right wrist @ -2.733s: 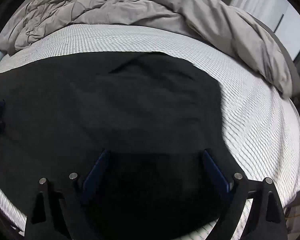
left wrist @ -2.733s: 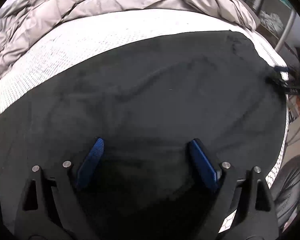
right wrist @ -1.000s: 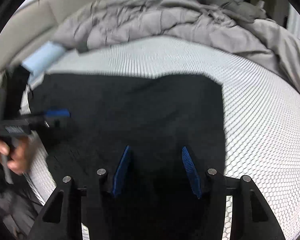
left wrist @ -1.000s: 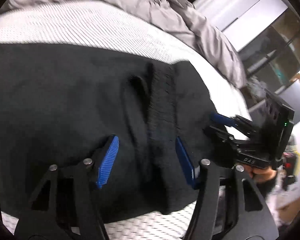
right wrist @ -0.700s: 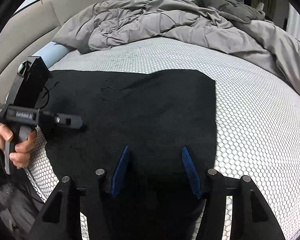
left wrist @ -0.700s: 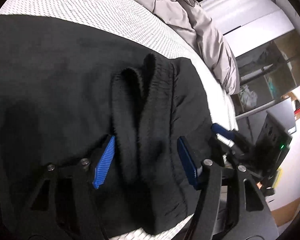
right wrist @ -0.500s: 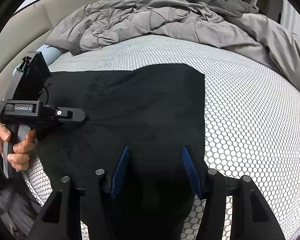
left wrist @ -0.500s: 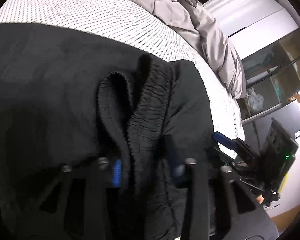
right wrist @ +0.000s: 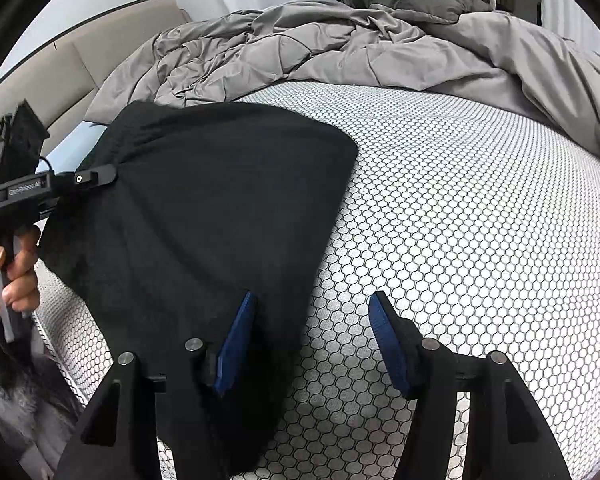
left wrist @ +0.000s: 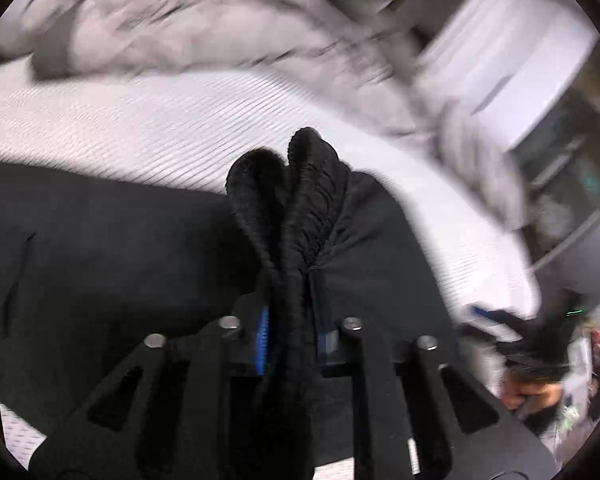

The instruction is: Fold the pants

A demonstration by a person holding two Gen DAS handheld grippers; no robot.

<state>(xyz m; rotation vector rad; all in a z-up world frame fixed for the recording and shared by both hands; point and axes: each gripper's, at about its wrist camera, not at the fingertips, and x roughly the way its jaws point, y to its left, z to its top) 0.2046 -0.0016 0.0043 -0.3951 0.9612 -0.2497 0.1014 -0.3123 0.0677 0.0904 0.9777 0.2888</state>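
— Since a second ago the left gripper (left wrist: 290,334) has been closing and now pinches the pants' (right wrist: 220,208) bunched waistband, lifted at ten o'clock on the bed (right wrist: 480,208).

— Right gripper (right wrist: 310,344), just widening, straddles the hem, gripping nothing. Lift now and that end drags crooked.

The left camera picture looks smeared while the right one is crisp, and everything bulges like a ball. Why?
Left wrist view: the grey duvet and mattress streak from motion blur; only the left gripper, clamped on the black pants, stays sharp. Right wrist view: sharp and evenly lit, the honeycomb mattress cover curving from fisheye distortion around the open right gripper.
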